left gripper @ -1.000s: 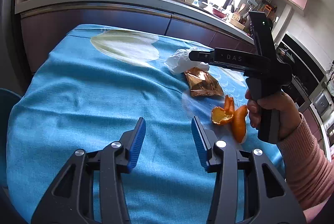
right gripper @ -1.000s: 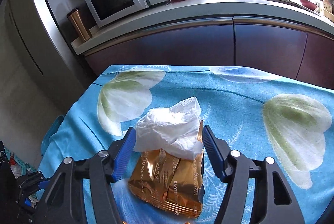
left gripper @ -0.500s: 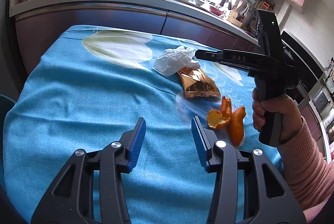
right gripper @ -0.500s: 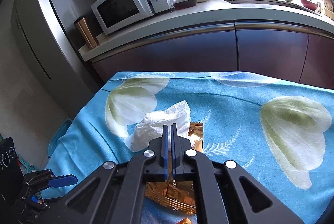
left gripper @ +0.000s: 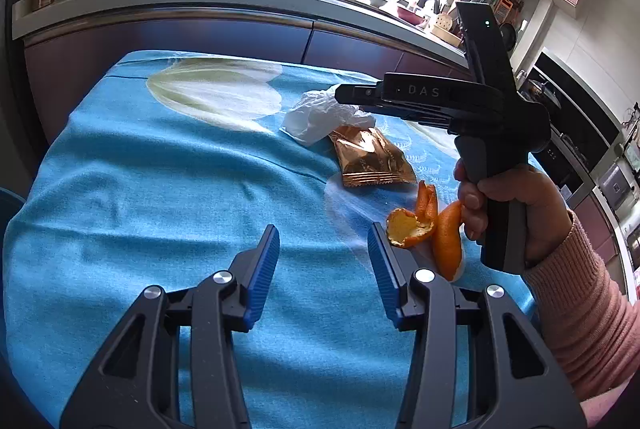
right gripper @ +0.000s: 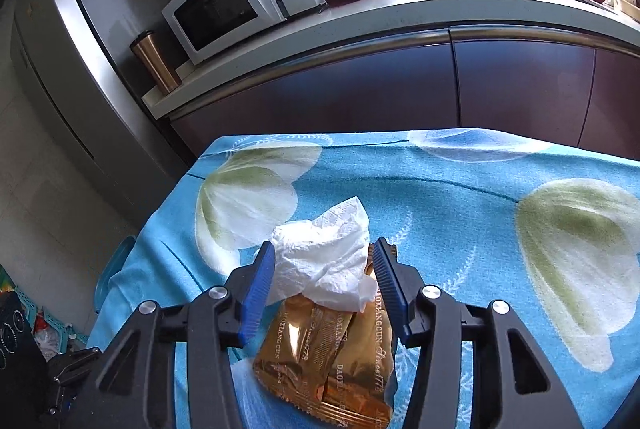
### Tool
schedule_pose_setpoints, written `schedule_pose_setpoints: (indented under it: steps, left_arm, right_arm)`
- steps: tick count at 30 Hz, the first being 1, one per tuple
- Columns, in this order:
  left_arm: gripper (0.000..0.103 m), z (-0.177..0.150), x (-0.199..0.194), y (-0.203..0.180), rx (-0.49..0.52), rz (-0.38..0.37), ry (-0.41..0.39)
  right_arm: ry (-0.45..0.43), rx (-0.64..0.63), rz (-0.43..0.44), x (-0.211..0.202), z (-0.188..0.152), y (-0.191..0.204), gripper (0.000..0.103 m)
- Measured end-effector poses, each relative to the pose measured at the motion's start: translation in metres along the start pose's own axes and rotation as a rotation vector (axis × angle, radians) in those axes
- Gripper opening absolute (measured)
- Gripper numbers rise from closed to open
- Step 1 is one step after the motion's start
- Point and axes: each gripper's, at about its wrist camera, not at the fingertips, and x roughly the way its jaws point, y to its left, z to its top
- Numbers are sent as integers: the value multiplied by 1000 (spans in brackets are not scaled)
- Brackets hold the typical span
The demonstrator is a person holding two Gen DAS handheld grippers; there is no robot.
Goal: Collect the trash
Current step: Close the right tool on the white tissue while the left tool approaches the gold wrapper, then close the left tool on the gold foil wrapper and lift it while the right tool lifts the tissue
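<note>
A crumpled white tissue point(right gripper: 326, 249) lies on the blue flowered tablecloth point(right gripper: 440, 197), partly over a gold snack wrapper point(right gripper: 328, 357). My right gripper point(right gripper: 324, 257) hovers just above them. Its jaws are opening, with the tissue showing between the blue pads and not pinched. In the left wrist view that right gripper point(left gripper: 344, 95) sits over the tissue point(left gripper: 316, 117) and wrapper point(left gripper: 372, 159). Orange peel pieces point(left gripper: 424, 229) lie nearer, beside the hand that holds it. My left gripper point(left gripper: 322, 237) is open over bare cloth with nothing between its fingers.
A kitchen counter point(right gripper: 400, 13) runs behind the table, carrying a white microwave point(right gripper: 240, 1) and a copper tumbler point(right gripper: 154, 63). The person's hand and pink sleeve point(left gripper: 560, 269) are at the right. The table's left edge point(right gripper: 160, 213) drops to the floor, where a blue seat point(right gripper: 114, 265) stands.
The right gripper's jaws closed fully on nothing just behind the tissue, then spread apart again around it. The tissue and wrapper stayed on the cloth. The left gripper kept its opening.
</note>
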Motion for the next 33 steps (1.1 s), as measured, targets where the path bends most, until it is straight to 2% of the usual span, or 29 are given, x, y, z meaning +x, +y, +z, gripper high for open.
schedule_pose_setpoints:
  steps: [1, 2, 3, 6, 16, 22, 28, 33]
  left_arm:
    - [45, 0, 0, 1, -2, 0, 0]
    - [45, 1, 0, 1, -4, -1, 0]
    - [45, 1, 0, 1, -6, -1, 0]
    - [45, 1, 2, 3, -6, 0, 4]
    - [45, 8, 11, -6, 22, -12, 15]
    - [45, 26, 26, -22, 72, -24, 25]
    - [45, 53, 62, -31, 77, -52, 88]
    - [46, 66, 93, -34, 72, -38, 147]
  right_arm:
    - [8, -5, 4, 2, -1, 1, 30]
    - [15, -8, 5, 4, -2, 1, 18]
    - [18, -10, 8, 5, -3, 0, 10]
    - [5, -14, 16, 1, -5, 0, 6]
    - [-103, 25, 54, -41, -4, -13, 5]
    - [-154, 58, 55, -65, -10, -28, 5]
    - [-173, 104, 39, -76, -20, -48, 5]
    - [-170, 142, 39, -77, -30, -61, 5]
